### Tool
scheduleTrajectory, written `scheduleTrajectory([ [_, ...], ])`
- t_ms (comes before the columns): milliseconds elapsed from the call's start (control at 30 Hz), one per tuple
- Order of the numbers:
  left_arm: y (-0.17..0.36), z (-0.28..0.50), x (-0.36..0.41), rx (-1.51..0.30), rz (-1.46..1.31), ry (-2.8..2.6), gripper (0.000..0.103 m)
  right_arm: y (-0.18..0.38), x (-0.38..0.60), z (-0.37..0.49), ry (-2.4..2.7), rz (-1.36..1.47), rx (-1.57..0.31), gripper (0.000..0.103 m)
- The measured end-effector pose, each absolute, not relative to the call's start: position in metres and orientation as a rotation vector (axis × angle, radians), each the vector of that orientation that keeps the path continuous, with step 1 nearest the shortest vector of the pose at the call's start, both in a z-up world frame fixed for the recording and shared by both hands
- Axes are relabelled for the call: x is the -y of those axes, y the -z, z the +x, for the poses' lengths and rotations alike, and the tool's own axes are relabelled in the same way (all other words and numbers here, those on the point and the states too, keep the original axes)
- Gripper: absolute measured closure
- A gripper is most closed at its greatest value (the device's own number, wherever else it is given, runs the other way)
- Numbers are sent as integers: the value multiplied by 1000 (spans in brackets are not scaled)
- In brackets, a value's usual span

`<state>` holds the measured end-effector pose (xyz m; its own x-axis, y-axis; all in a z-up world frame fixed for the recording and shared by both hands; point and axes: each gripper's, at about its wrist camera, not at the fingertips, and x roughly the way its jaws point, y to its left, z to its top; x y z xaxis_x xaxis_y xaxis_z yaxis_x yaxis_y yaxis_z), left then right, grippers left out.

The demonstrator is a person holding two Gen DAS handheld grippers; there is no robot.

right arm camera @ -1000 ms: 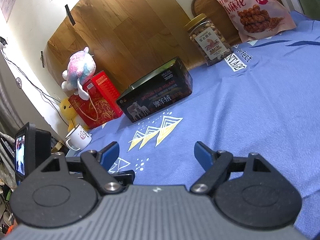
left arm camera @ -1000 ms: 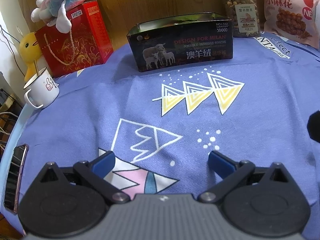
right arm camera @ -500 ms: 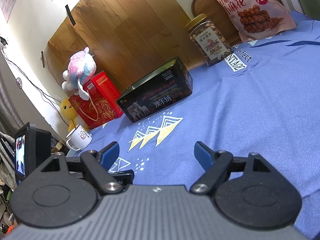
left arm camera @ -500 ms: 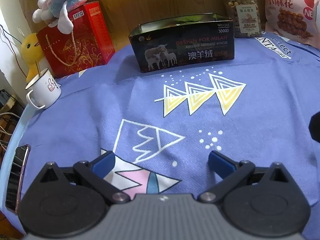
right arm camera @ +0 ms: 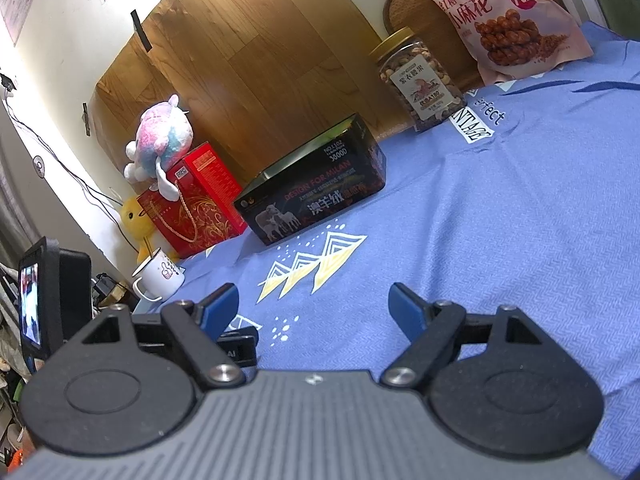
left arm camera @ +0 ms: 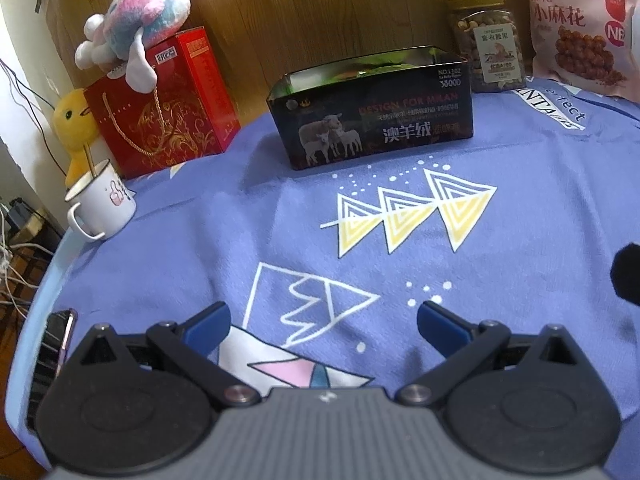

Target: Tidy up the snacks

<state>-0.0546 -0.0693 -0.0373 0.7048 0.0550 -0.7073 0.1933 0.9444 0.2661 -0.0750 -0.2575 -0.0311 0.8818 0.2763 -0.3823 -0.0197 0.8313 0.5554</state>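
Above the blue-clothed surface (left arm camera: 160, 240) you are holding both claws — left claw (left arm camera: 324, 322), right claw (right arm camera: 314, 306) — spread apart and gripping nothing; the nut jar (left arm camera: 486, 44) and snack bag (left arm camera: 576, 28) are standing behind the open black box (left arm camera: 376, 128).

A lived-in room at home.
A printed blue cloth (left arm camera: 540, 208) covers the table, with a plush toy (left arm camera: 136, 36), red gift bag (left arm camera: 164, 108) and enamel mug (left arm camera: 102, 204) against wood-panelled wall.
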Motion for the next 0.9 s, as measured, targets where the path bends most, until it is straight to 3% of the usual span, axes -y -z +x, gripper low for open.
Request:
scheduleTrajectory([
  [900, 30, -57, 73, -743, 341, 93, 0, 29, 259, -76, -162, 555, -459, 19],
])
